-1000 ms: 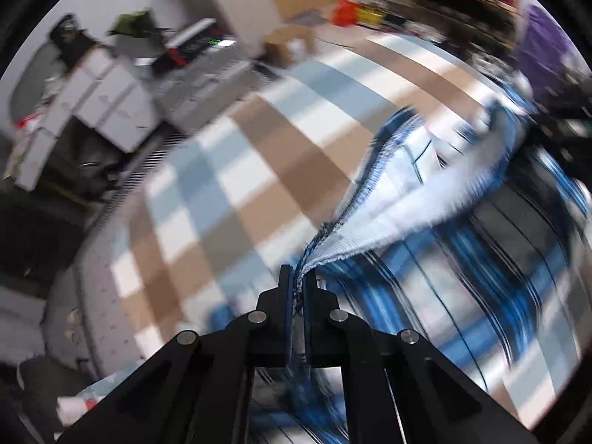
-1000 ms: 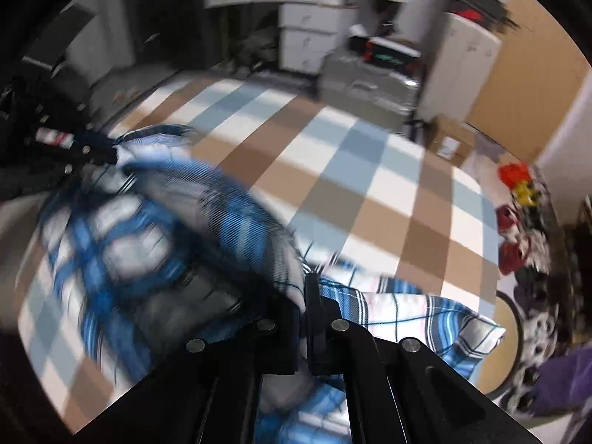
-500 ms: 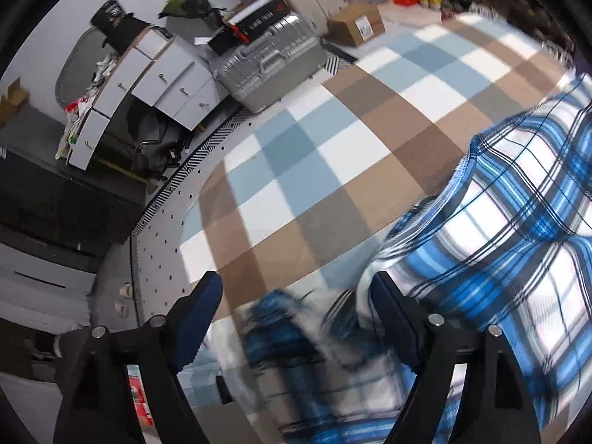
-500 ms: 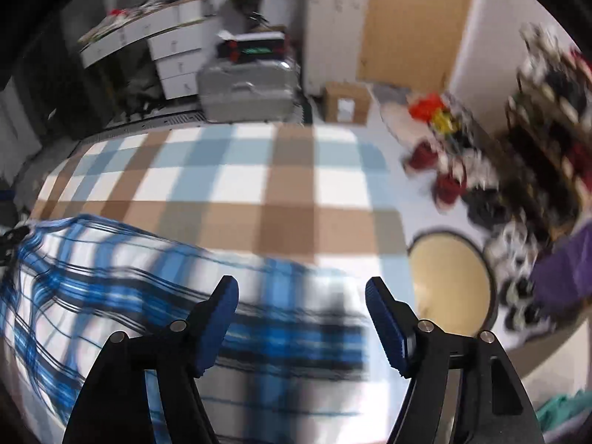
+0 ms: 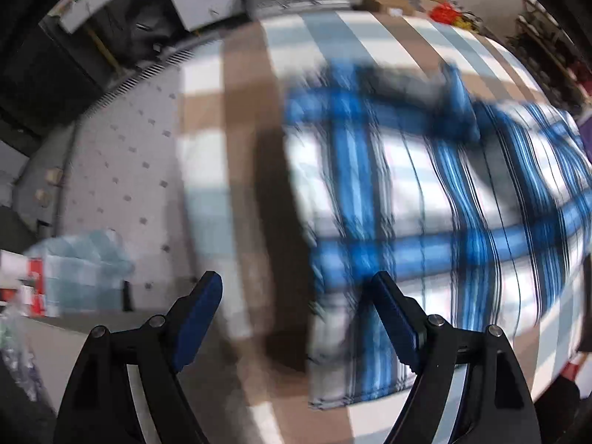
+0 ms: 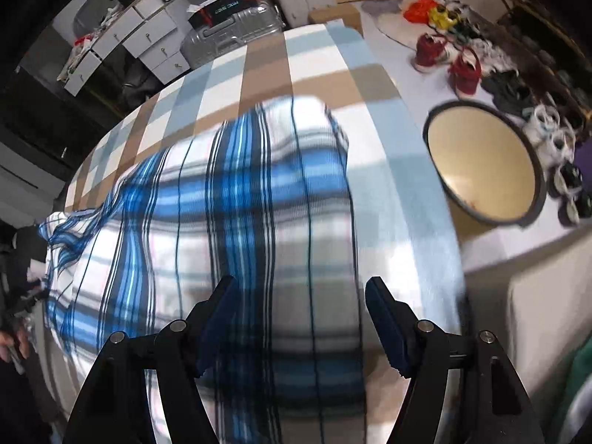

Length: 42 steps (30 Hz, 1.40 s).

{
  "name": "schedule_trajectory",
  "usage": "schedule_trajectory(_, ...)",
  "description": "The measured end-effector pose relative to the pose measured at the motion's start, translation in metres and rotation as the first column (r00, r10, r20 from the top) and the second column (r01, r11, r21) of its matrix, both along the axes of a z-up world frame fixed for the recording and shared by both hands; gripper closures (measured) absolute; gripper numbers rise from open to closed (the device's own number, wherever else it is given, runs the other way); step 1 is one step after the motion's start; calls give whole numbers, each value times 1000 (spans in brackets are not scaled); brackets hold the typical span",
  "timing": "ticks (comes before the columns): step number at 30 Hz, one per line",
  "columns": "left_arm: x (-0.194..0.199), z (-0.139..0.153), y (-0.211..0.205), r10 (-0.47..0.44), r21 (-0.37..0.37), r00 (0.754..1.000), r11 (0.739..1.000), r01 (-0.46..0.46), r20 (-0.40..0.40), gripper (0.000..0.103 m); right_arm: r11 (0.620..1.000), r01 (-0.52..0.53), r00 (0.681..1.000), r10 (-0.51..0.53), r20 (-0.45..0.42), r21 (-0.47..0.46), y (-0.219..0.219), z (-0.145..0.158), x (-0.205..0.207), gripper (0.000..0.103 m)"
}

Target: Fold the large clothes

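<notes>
A large blue, white and black plaid garment lies spread on a table covered by a brown, blue and white checked cloth. It also shows in the right wrist view. My left gripper is open and empty, above the garment's left edge. My right gripper is open and empty, above the garment's near end. Both views are blurred by motion.
A round tan stool stands right of the table, with several shoes beyond. A silver suitcase and white drawers stand behind. The grey floor lies left of the table.
One second ago both grippers were shut on the garment's edge. They opened and let it drop flat on the table. Both have since swung over the laid garment.
</notes>
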State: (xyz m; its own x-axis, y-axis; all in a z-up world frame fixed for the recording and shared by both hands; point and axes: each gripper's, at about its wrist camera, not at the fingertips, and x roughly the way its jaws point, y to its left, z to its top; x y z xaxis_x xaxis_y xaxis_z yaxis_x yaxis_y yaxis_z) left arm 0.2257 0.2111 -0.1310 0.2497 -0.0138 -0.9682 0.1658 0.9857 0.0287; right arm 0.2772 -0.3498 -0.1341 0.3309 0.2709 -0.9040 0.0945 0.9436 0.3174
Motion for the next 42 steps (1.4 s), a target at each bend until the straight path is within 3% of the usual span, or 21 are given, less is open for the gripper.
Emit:
schedule_trajectory(2,-5,-14,-5,6,-71,999,997,-10,-45,24,999,11,1000,-11,11,51,1,-2,-14,39)
schedule_trajectory(3,-6,-21,-6,14,-122,997,992,-23,-75,24,998,7,1000,-8,20,60,3,-1,-21,71)
schedule_trajectory(4,-8,-25,-7,20,-173,995,984,-37,-94,43,998,2,1000,-3,29,57,5,0,-25,99)
schedule_trajectory(5,-8,-30,-9,22,-240,992,969,-53,-128,95,999,3,999,-5,48,39,6,3,-30,99)
schedule_trajectory(6,-8,-33,-12,20,-278,987,958,-66,-162,103,1000,6,997,-8,75,17,6,8,-35,100)
schedule_trajectory(12,-15,-14,-22,21,-225,995,973,-43,-100,103,991,55,988,-36,153,-125,-7,37,-37,101)
schedule_trajectory(18,-16,11,-4,82,-246,996,965,-90,-40,103,961,23,976,38,213,-276,12,52,-19,100)
schedule_trajectory(20,-15,12,4,113,-273,993,954,-121,-46,103,976,34,982,7,191,-216,11,45,-17,95)
schedule_trajectory(21,-16,14,5,136,-290,990,947,-140,-33,103,982,49,987,-20,160,-181,8,39,-15,80)
schedule_trajectory(22,-21,15,5,147,-298,989,943,-146,-17,102,985,73,988,-50,146,-157,4,35,-20,57)
schedule_trajectory(24,-31,19,-3,149,-310,989,941,-139,8,99,990,114,980,-97,171,-89,-5,36,-38,40)
schedule_trajectory(25,-40,17,1,148,-312,989,940,-140,3,88,992,126,976,-119,183,-30,-10,36,-51,36)
schedule_trajectory(26,-43,15,-2,142,-332,990,933,-139,-15,66,990,138,973,-139,184,22,-14,35,-60,35)
schedule_trajectory(28,-48,10,7,147,-373,989,918,-136,1,38,976,183,963,-202,176,117,-23,28,-82,26)
schedule_trajectory(31,-48,3,13,204,-411,979,893,-182,10,33,968,193,968,-214,130,158,-21,5,-108,24)
schedule_trajectory(33,-44,-9,15,224,-463,974,860,-215,-36,33,970,198,972,-212,98,141,-18,-7,-110,24)
schedule_trajectory(36,-40,-33,7,239,-468,965,844,-262,-110,33,963,220,964,-239,119,153,-19,-15,-114,22)
schedule_trajectory(39,-39,-44,-8,207,-436,971,868,-239,-120,34,963,202,967,-224,119,177,-15,-14,-109,25)
schedule_trajectory(40,-39,-46,-12,201,-423,973,877,-229,-110,41,963,189,968,-216,129,192,-13,-13,-108,42)
schedule_trajectory(41,-40,-45,-17,196,-408,976,887,-216,-89,78,963,172,971,-202,131,207,-12,-14,-107,59)
schedule_trajectory(42,-40,-46,-24,167,-397,983,899,-186,-82,99,962,153,974,-185,127,227,-11,-15,-106,95)
